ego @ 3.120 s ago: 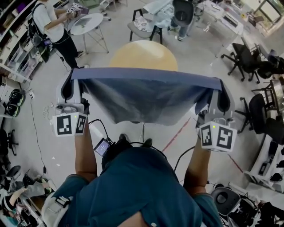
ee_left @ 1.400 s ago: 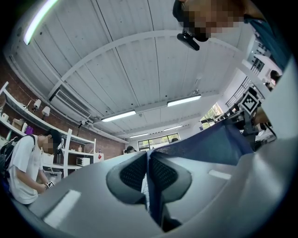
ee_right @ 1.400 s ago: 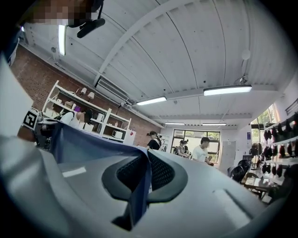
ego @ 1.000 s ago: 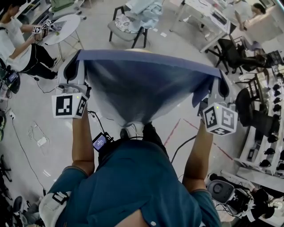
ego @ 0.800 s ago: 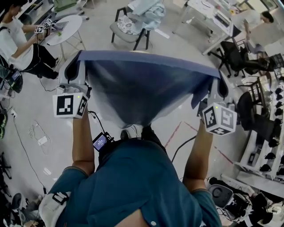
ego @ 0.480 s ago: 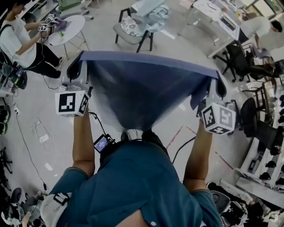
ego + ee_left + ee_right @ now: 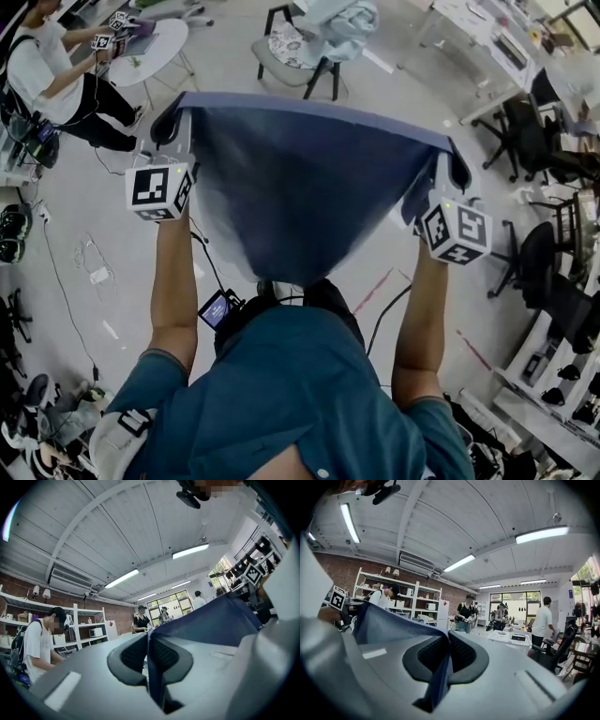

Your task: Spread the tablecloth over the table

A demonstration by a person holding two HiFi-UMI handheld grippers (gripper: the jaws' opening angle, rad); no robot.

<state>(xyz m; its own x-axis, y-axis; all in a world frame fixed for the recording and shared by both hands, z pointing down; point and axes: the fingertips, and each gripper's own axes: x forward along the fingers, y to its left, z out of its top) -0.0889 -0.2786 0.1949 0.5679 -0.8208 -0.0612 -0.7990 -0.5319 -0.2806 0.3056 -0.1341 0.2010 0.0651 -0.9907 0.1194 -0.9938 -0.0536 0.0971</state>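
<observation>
Two tablecloth (image 7: 309,178) corners are being clamped, by the left gripper (image 7: 149,651) and the right gripper (image 7: 446,656). Marker squares (image 7: 155,186) are being shown.

Left arm (image 7: 174,281) and right arm (image 7: 418,314) outstretched; left tongs (image 7: 171,122), right tongs (image 7: 457,167) level; jaws pinched together
</observation>
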